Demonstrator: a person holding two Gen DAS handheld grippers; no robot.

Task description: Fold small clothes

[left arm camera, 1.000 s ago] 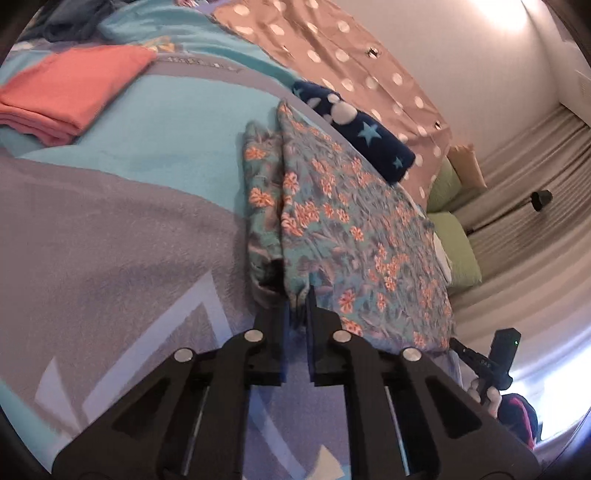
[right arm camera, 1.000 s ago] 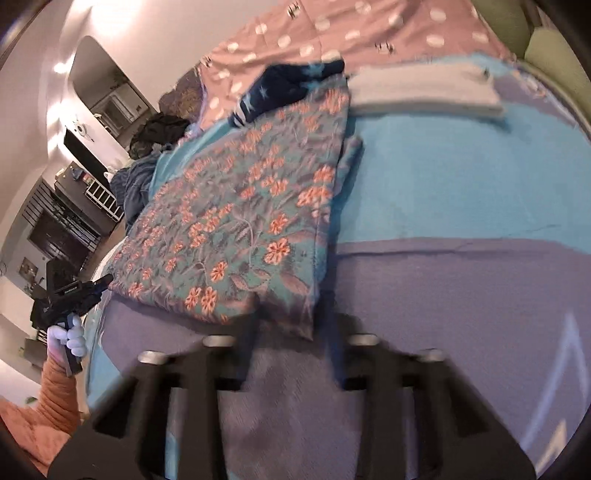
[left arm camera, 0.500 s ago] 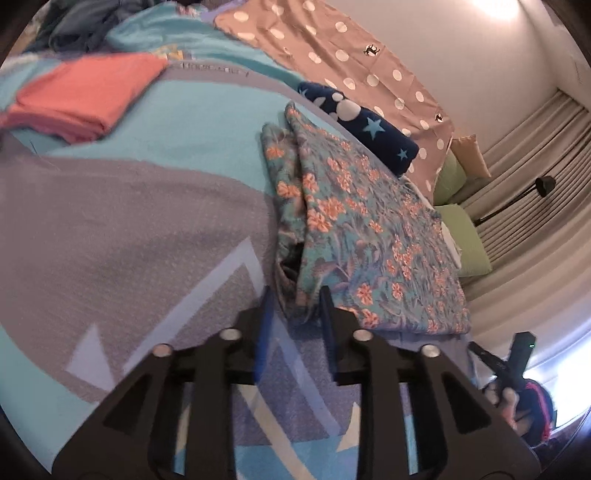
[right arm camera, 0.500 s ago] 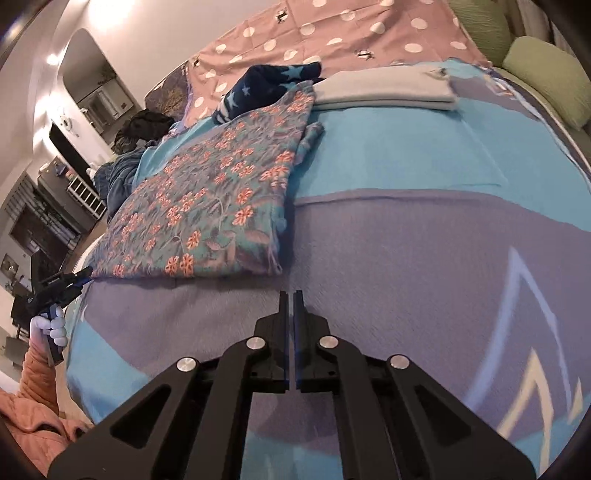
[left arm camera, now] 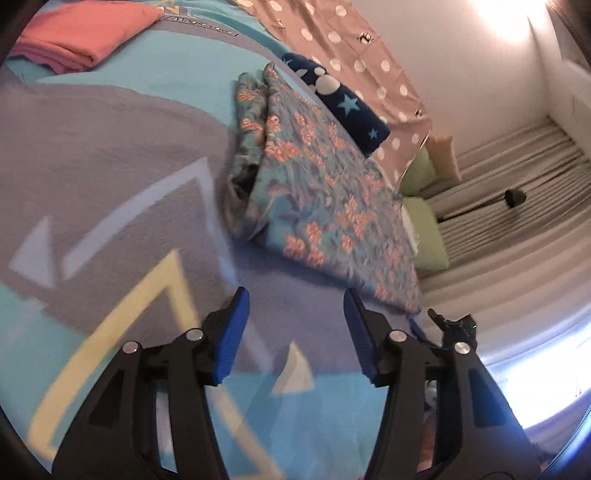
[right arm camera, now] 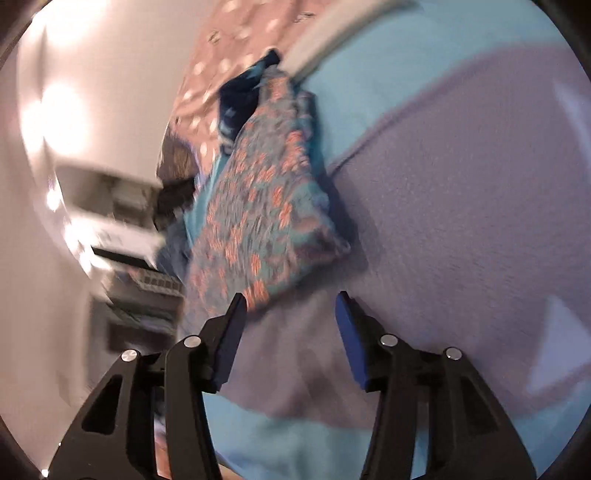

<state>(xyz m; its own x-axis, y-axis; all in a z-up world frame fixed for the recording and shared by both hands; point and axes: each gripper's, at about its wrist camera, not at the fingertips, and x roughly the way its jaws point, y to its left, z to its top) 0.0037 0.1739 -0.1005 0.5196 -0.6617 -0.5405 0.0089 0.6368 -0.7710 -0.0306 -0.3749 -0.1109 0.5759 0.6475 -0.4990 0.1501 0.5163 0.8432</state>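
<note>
A teal garment with orange flowers point(left arm camera: 314, 192) lies folded flat on the grey and blue bed cover point(left arm camera: 110, 177). It also shows in the right wrist view point(right arm camera: 266, 206), blurred. My left gripper point(left arm camera: 295, 306) is open and empty, a short way back from the garment's near edge. My right gripper point(right arm camera: 290, 306) is open and empty, just off the garment's near corner, with its left finger point(right arm camera: 232, 321) by the hem. The other gripper point(left arm camera: 454, 328) shows at the bed's far edge.
A folded pink garment point(left arm camera: 81, 33) lies at the top left. A dark blue star-print piece point(left arm camera: 343, 99) and a polka-dot sheet point(left arm camera: 351, 48) lie beyond the floral garment. Green pillows point(left arm camera: 424, 206) sit near the curtains. A white folded piece point(right arm camera: 332, 29) lies far off.
My left gripper let go of the garment's corner, opened wide and drew back. My right gripper went from shut to open and swung, so its view is blurred.
</note>
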